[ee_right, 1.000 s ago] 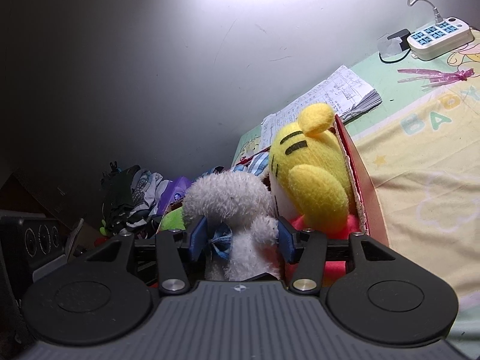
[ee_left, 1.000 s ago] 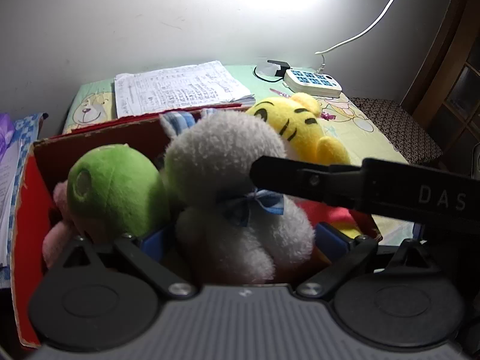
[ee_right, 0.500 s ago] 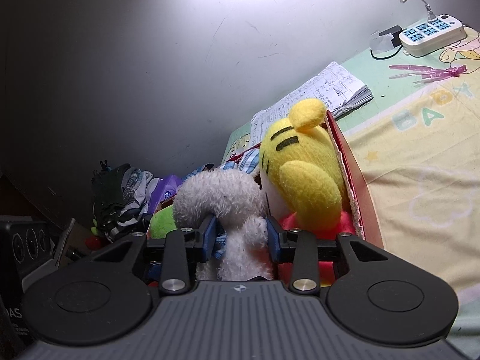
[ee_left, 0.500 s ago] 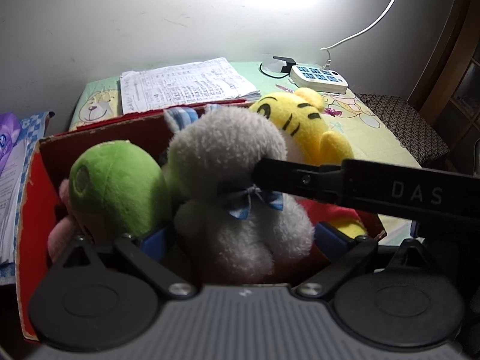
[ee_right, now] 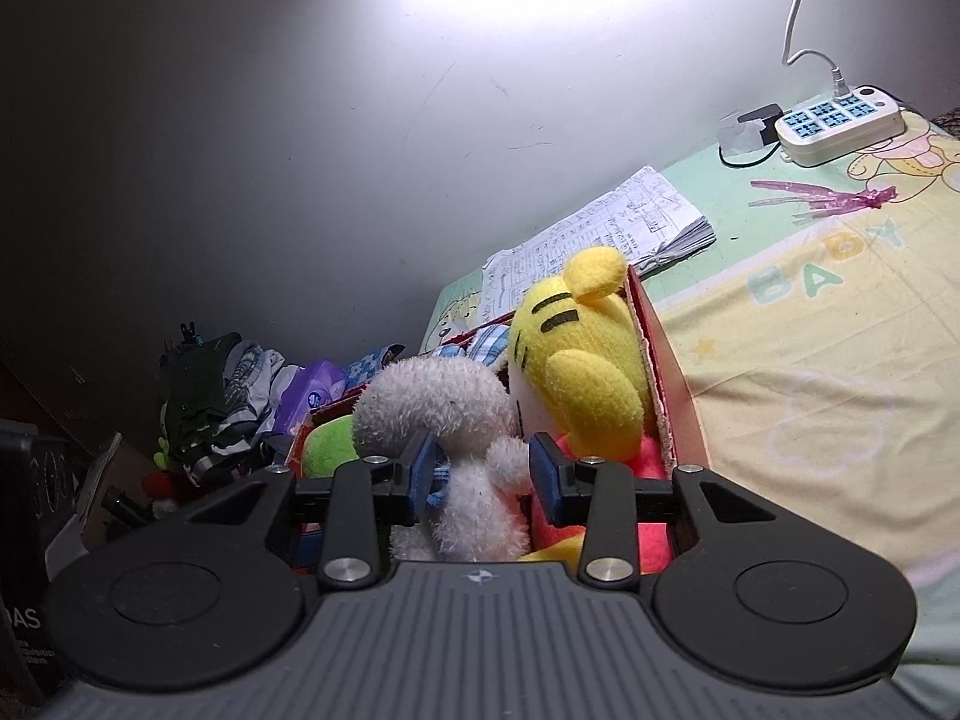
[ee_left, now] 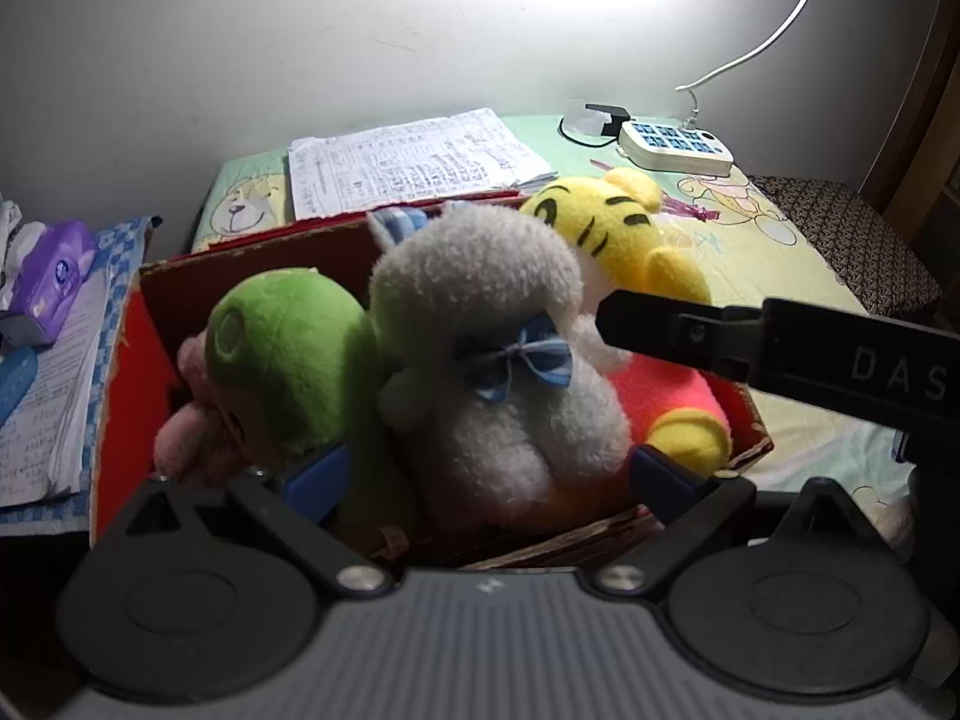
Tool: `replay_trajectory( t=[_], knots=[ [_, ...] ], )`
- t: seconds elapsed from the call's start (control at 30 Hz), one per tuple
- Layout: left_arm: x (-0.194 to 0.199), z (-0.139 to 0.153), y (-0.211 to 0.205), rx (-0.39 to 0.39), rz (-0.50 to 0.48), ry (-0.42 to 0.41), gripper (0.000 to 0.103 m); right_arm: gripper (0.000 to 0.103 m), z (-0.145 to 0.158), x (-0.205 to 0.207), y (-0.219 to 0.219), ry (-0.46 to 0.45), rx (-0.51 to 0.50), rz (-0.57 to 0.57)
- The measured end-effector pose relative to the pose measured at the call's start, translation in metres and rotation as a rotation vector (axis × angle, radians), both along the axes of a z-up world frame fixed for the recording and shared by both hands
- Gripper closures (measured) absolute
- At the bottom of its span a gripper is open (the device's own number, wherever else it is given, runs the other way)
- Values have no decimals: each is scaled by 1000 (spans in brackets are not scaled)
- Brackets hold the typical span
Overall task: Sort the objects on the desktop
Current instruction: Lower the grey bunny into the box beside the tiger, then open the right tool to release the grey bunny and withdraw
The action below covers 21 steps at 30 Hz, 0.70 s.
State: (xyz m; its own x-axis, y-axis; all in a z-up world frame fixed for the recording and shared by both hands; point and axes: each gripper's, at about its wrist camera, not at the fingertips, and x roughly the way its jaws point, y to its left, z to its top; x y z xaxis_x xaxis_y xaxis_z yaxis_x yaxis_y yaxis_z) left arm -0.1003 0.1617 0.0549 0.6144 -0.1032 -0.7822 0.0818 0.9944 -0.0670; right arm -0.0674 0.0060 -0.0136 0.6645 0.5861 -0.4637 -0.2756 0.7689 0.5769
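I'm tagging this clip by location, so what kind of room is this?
Probably a bedroom or child's room at home: a cartoon BABY-print cloth, a red box of plush toys, and a power strip by the wall.

Fluffy white plush [ee_left: 498, 372] – blue bow, upright in red box [ee_left: 114, 372], between green and yellow plushes

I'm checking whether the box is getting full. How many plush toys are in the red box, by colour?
White: 1, the fluffy white plush with a blue bow
Yellow: 1, the yellow tiger plush
Green: 1, the green plush
Pink: 1, the pink plush, mostly hidden
Total: 4 in the red box, as far as the views show.
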Motion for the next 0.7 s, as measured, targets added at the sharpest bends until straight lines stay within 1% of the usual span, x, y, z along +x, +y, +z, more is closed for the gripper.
replay_trajectory(
  t=[0.1, 0.27, 0.4, 0.5, 0.63, 0.7],
  knots=[
    [-4, 4, -4, 16, 11, -8, 3, 64, 4, -6, -5, -1, -15, -24],
    [-7, 8, -10, 23, 30, -9, 3, 64, 17, -22, -14, -49, -103, -100],
    [-9, 9, -16, 18, 49, -3, 3, 64, 23, -27, -23, -59, -160, -133],
    [-12, 12, -25, 40, 60, -26, 4, 64, 23, -29, -30, -54, -192, -162],
    [-15, 15, -35, 20, 50, -44, 3, 64, 22, -31, -40, -42, -221, -189],
    [-18, 17, -39, 7, 55, -74, 3, 64, 22, -30, -43, -37, -230, -202]
  ],
)
